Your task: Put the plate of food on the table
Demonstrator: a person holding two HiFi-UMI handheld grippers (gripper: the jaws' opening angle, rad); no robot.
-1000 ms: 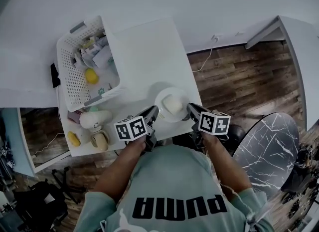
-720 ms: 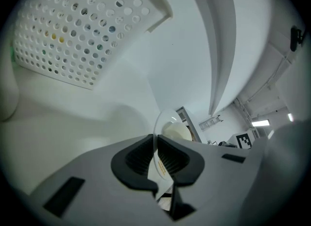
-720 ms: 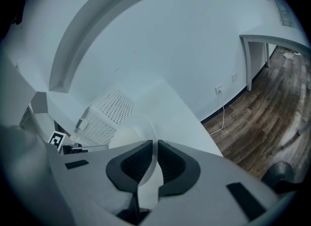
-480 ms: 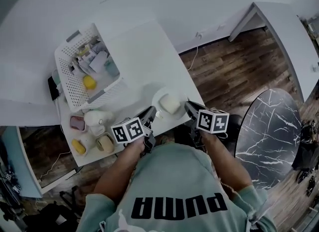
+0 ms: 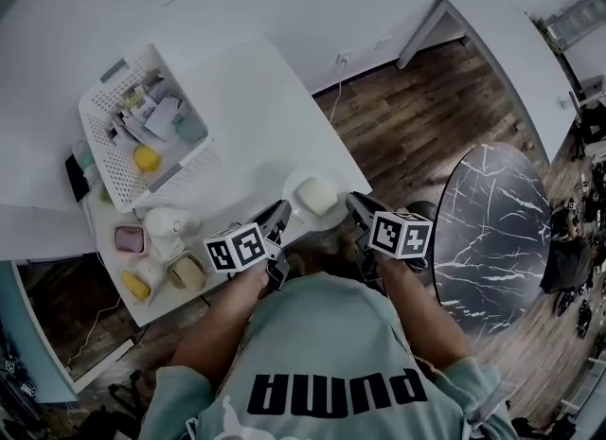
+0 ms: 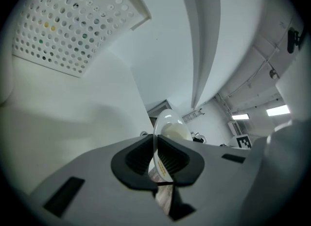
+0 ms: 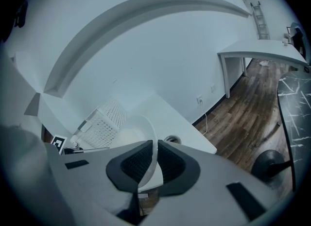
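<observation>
- The left gripper is pinching one rim of the white plate. Its dark pads are pressing on the thin edge, which is showing as a narrow upright line between them in the left gripper view.
- The right gripper is clamping the opposite rim in the same way, and the curved white edge is running up out of its closed pads.
- The plate is spanning the gap between the two sets of fingertips, over the near edge of the white table. Whether its underside is touching the tabletop cannot be told.
- A pale rounded lump of food is sitting on the plate just past the fingertips, and it is too washed-out to name.
- A white perforated basket is standing beyond the left fingers and off to their left. Its contents are looking jumbled, and only a yellow piece is reading clearly.
- Several small containers are sitting further left of the left fingers, a pink one and a tan one among them. They are too small to identify.
- The person's sweatshirt is filling the lower head view, and the marker cubes are covering most of both hands.
- A dark marbled round tabletop is standing over the wooden floor, to the right of the right fingers.
</observation>
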